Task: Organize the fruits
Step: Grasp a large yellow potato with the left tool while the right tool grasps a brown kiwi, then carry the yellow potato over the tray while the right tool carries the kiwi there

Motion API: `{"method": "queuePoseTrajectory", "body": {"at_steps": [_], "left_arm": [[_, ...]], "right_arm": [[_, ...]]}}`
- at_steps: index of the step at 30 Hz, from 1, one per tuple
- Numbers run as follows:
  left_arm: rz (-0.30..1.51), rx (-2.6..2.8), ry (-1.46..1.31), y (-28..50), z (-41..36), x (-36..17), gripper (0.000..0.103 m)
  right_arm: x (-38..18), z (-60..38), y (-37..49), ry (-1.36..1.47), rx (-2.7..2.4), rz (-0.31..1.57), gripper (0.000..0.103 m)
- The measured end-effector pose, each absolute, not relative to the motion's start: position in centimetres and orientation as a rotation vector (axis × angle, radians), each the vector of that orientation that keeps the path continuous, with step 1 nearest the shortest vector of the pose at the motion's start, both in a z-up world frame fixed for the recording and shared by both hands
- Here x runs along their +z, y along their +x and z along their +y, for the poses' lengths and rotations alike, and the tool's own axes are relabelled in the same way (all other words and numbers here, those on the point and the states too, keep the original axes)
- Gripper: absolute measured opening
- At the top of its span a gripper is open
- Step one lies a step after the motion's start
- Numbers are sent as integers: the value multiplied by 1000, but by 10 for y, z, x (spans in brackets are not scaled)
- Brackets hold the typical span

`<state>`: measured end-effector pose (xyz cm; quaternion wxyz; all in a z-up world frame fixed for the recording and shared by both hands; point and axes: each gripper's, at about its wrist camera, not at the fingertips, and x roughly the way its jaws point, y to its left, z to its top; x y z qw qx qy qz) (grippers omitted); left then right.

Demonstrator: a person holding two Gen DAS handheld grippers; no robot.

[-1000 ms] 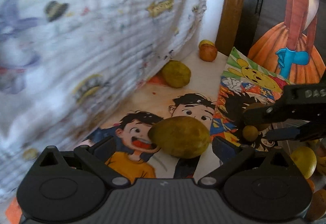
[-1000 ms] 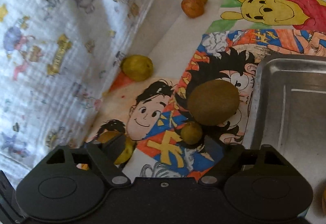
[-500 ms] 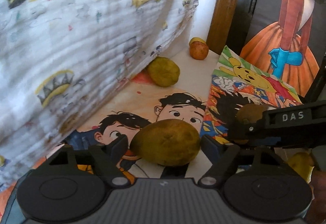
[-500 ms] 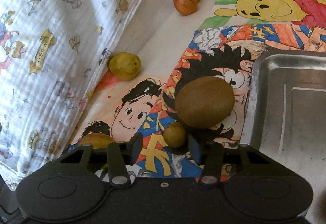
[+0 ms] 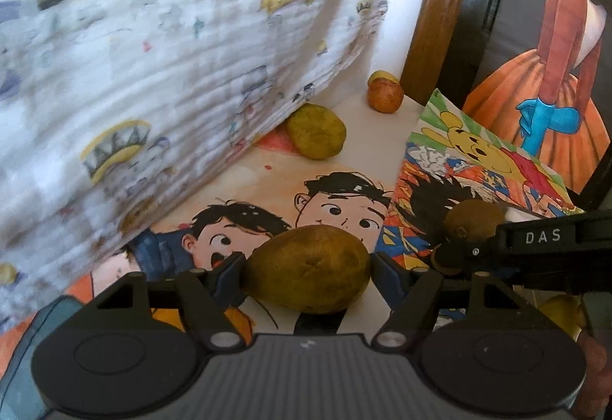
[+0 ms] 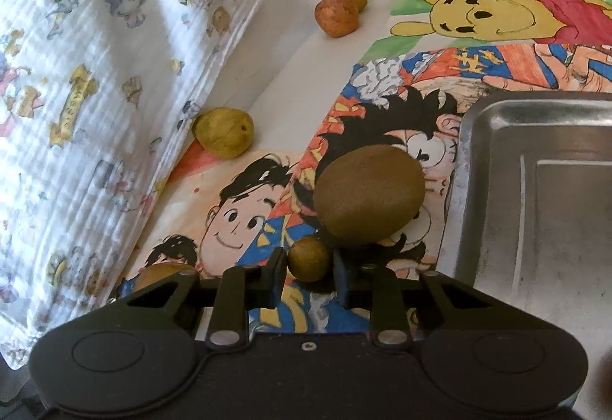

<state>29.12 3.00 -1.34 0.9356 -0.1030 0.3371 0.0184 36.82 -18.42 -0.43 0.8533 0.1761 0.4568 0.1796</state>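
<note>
Two grips: my left tongs [image 5: 308,267] pinch a pear [image 5: 309,269], right tongs [image 6: 308,261] a small fruit [image 6: 308,258]; beside the steel tray [image 6: 497,121], either could roll free.

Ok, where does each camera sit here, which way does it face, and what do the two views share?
Left wrist: on the left hand-held gripper, looking forward past its fingers at a yellow-brown pear between them; the right hand-held gripper's arm crosses at right.
Right wrist: on the right hand-held gripper, facing a small round olive-brown fruit between its fingers, a kiwi beyond and a metal tray at right.
Shared: the kiwi, a pear beside the printed cloth, a reddish apple.
</note>
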Motion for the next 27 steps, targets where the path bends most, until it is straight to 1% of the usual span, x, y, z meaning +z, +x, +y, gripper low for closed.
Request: {"method": "queuePoseTrajectory", "body": {"at_steps": [5, 13, 18, 27], "left_arm": [[686, 44, -238, 277, 30, -9, 75], [649, 31, -275, 248, 19, 12, 75], [625, 12, -284, 230, 5, 25, 75], [604, -83, -300, 201, -35, 34, 75]], "right_arm": [[7, -186, 353, 362, 401, 931, 28], [40, -200, 316, 362, 452, 838, 28], [65, -223, 283, 350, 442, 749, 28], [89, -276, 232, 356, 377, 682, 28]]}}
